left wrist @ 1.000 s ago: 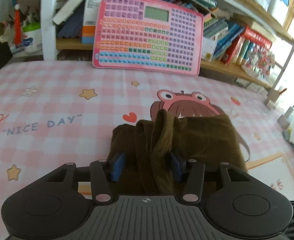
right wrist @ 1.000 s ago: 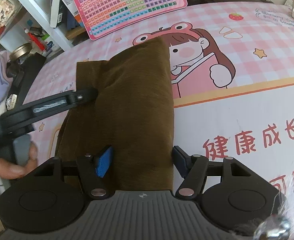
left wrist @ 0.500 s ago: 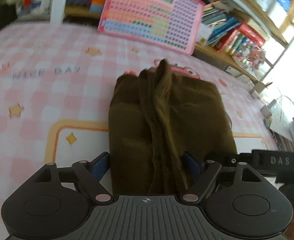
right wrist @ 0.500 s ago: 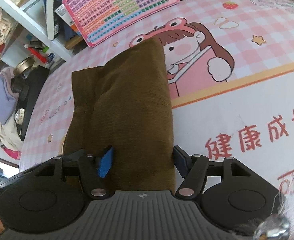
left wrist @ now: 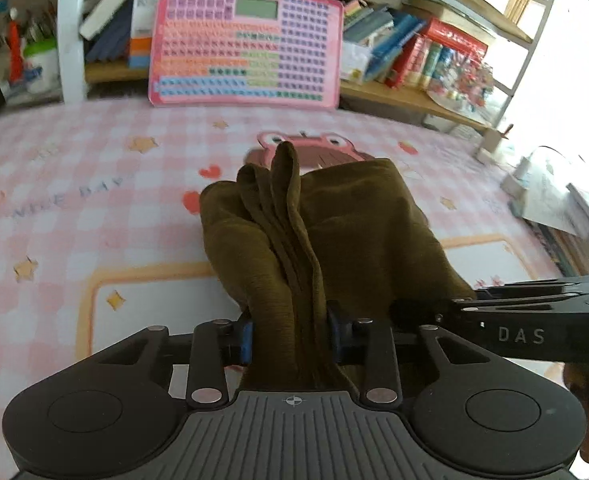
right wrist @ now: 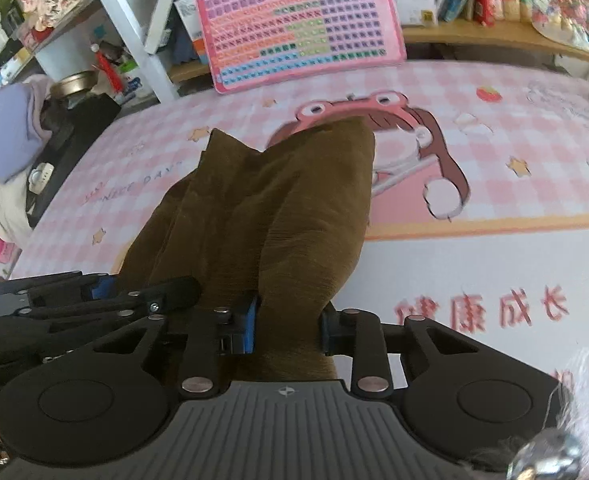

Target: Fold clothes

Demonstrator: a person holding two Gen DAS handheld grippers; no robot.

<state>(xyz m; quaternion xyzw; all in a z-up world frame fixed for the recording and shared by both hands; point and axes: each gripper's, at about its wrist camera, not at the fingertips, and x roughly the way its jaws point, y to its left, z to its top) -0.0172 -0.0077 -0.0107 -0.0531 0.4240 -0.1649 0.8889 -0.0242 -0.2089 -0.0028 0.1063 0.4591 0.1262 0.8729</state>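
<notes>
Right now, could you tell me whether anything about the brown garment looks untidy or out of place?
Yes. The brown garment is not lying flat: both tongs, left and right, have just closed on its near edge, bunching it into upright ridges. The far corners stick up unevenly over the pink checked mat.

Brown garment (left wrist: 358, 216) on pink checkered table (left wrist: 74, 184)

"DAS" on right gripper (left wrist: 534, 320); "NICE DAY" on mat (left wrist: 54, 200).

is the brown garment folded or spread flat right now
Folded and bunched. The brown garment shows stacked layers standing in ridges, its near end pinched by the left gripper and right gripper.
</notes>
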